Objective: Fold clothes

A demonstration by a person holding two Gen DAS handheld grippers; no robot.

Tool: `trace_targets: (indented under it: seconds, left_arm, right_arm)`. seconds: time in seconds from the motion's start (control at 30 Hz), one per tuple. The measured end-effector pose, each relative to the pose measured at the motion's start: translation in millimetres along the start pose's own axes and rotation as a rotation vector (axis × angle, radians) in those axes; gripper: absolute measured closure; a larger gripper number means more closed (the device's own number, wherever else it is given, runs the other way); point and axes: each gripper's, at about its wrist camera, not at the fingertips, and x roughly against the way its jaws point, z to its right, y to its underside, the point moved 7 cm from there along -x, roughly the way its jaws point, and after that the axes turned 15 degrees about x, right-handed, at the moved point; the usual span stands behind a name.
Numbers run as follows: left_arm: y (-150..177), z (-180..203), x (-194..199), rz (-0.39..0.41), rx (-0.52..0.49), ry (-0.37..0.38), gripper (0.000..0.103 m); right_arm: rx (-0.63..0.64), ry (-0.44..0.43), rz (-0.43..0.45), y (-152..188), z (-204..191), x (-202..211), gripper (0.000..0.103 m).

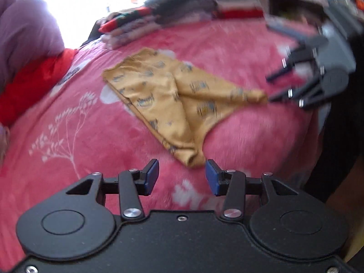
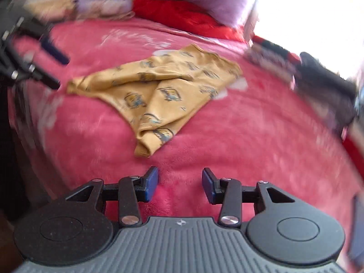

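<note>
- 2 hand-held grippers hover over the pink bed (image 1: pixel 227 50): left hand-held gripper (image 1: pixel 182 177) and right hand-held gripper (image 2: pixel 179 182), both spread wide, gripping nothing.
- 1 mustard printed garment (image 1: pixel 159 95) lies half-folded between them, a cuff just ahead of each.
- Several folded clothes (image 1: pixel 136 27) are stacked beyond.

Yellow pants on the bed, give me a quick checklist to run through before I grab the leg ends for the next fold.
1. Left gripper jaws open: ok, nothing between them.
2. Right gripper jaws open: ok, also empty.
3. Yellow pants lying on the pink blanket: ok, though the legs cross over each other and look wrinkled.
4. Leg end in front of each gripper: ok, one cuff lies just ahead of each, not yet touched.
5. Space around the pants: ok, the stack of folded clothes sits apart, further back.
6. Fabric smooth enough to fold: cannot tell, both views are blurred.
</note>
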Motion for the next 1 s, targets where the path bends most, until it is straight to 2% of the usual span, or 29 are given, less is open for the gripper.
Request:
trace_targets:
  seconds: [0.07,0.17,0.33,0.4,0.5,0.6,0.8,0.83,0.9,0.97,1.0]
  left_arm:
    - [7.4,2.6,-9.9,-0.015,-0.078,-0.046,0.059]
    - [12.5,12.0,-18.5,0.008,-0.194,-0.102,0.059]
    - [3.7,24.7,-23.2,0.119,-0.364,-0.223,0.055]
    - [0.9,24.2,-22.9,0.156,-0.403,-0.25,0.063]
    - [-2.1,21.0,-21.0,0.194,-0.438,-0.274,0.065]
    - [-1.2,21.9,-24.8,0.198,-0.462,-0.258,0.065]
    - [1.6,28.4,-35.5,0.203,-0.545,-0.237,0.071]
    - [1.7,28.6,-36.2,0.203,-0.552,-0.232,0.074]
    - [4.6,31.3,-36.8,0.203,-0.577,-0.223,0.089]
    - [7.6,35.4,-35.1,0.211,-0.611,-0.234,0.092]
    - [8.5,36.4,-33.6,0.214,-0.615,-0.24,0.093]
  right_arm:
    - [0.093,0.038,0.0,-2.9,-5.4,-2.4,0.059]
    - [0.187,0.088,0.009,-10.8,-15.1,-8.3,0.058]
    - [0.339,0.177,0.046,-24.1,-24.5,-13.0,0.058]
    - [0.375,0.187,0.057,-25.9,-24.5,-12.0,0.058]
    - [0.46,0.203,0.083,-26.5,-26.1,-10.4,0.058]
    - [0.574,0.223,0.13,-24.6,-33.0,-10.3,0.058]
    - [0.703,0.235,0.23,-30.1,-44.5,-13.5,0.057]
    - [0.708,0.222,0.238,-31.4,-46.0,-14.8,0.06]
    - [0.708,0.194,0.253,-32.9,-49.7,-16.2,0.072]
    - [0.699,0.156,0.254,-35.3,-53.5,-16.5,0.085]
    - [0.69,0.134,0.255,-36.6,-55.3,-15.9,0.087]
